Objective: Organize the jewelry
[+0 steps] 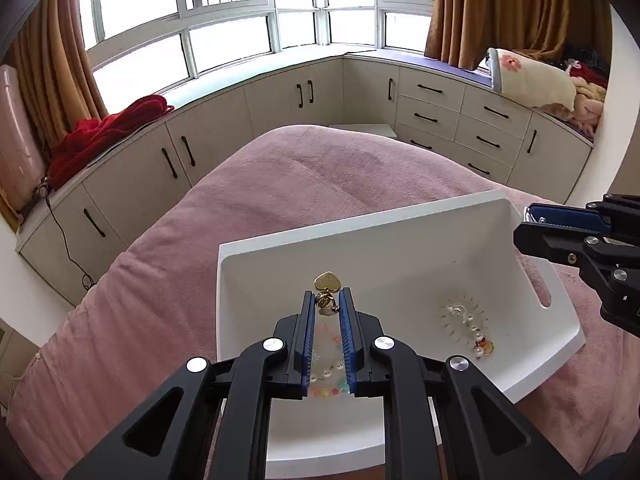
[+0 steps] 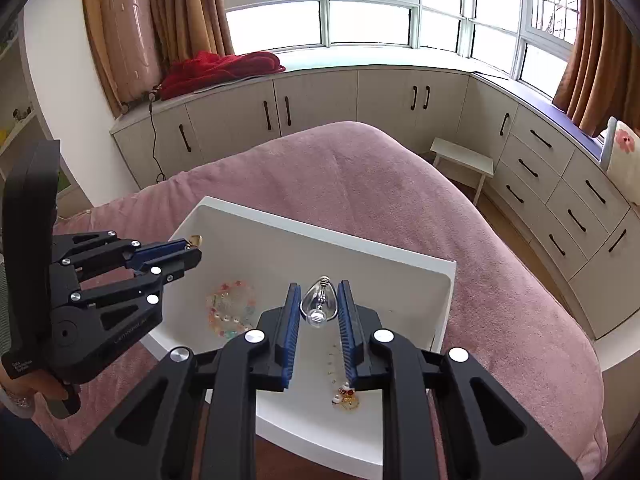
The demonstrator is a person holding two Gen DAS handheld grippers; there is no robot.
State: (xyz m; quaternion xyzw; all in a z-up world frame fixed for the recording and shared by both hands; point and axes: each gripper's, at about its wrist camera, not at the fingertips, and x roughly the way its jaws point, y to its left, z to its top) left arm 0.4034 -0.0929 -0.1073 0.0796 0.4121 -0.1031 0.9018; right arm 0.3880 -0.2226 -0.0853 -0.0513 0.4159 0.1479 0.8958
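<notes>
My left gripper [image 1: 328, 300] pinches a gold heart pendant [image 1: 327, 282] over the white tray [image 1: 360, 232], above a colourful bead bracelet [image 1: 326, 388] lying on its floor. Further right lies a clear bracelet with a small charm [image 1: 466, 326]. My right gripper [image 2: 319, 300] pinches a silver teardrop pendant [image 2: 319, 303] above it.

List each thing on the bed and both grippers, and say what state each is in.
left gripper: shut on gold heart pendant
right gripper: shut on silver pendant
white tray: tilted on the bed
colourful bead bracelet: lying in tray
pearl bracelet: lying in tray
</notes>
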